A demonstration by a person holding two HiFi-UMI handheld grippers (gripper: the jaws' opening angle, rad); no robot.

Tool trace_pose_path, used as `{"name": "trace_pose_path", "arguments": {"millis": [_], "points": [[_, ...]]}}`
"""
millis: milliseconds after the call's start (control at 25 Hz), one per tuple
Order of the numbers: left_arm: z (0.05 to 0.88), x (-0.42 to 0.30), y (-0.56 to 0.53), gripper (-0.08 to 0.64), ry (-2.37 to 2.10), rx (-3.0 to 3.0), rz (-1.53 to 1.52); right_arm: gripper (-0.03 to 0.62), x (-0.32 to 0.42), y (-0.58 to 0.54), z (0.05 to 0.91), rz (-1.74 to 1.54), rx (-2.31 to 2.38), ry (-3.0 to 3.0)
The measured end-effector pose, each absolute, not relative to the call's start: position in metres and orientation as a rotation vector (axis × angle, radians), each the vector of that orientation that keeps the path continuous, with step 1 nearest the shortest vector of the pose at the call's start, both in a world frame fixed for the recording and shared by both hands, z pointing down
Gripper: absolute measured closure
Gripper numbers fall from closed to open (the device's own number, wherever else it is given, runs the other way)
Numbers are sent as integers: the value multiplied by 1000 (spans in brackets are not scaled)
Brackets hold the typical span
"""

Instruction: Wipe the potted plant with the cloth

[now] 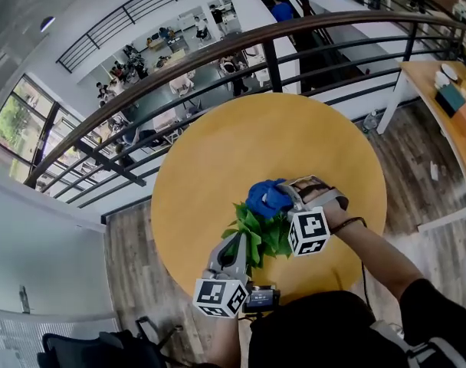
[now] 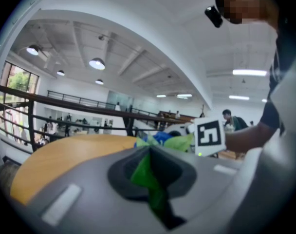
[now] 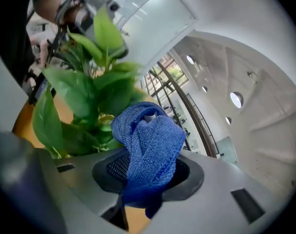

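Observation:
A green leafy potted plant [image 1: 260, 231] stands on the round yellow table [image 1: 218, 159], near its front edge. My left gripper [image 1: 234, 245] is shut on a green leaf [image 2: 147, 175] at the plant's near left side. My right gripper [image 1: 289, 194] is shut on a bunched blue cloth [image 1: 267, 198], which rests against the top of the plant. In the right gripper view the blue cloth [image 3: 147, 149] sticks out from between the jaws, with the plant's leaves [image 3: 84, 94] just left of it. The pot is hidden by the foliage.
A dark metal railing [image 1: 241, 52] curves behind the table, with a lower floor and people beyond it. A second wooden table [image 1: 447, 90] with small items stands at the far right. Wood flooring surrounds the table.

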State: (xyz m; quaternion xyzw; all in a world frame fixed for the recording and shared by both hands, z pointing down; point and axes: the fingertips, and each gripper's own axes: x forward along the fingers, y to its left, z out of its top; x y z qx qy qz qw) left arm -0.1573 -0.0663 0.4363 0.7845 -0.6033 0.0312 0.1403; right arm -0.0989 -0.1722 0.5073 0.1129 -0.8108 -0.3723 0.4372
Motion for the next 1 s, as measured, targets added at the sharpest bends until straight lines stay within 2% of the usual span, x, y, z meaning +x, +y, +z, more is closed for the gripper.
{"name": "trace_pose_path", "arguments": {"millis": [280,560,840,1000], "points": [[436,-162,-69,560,-1746,2255,82,428,-39,-218,495,-884,498,-1888],[437,-159,-68,560,-1752,2245,82,428,0,-143,448,-760,579,-2124],[439,-160,-68,560,-1752,2249,86,428,77,-138,536,-676,553,-1830],[439,-160,-68,560,-1745,2254,92,428,105,-155,522,-576,700,-1835]]}}
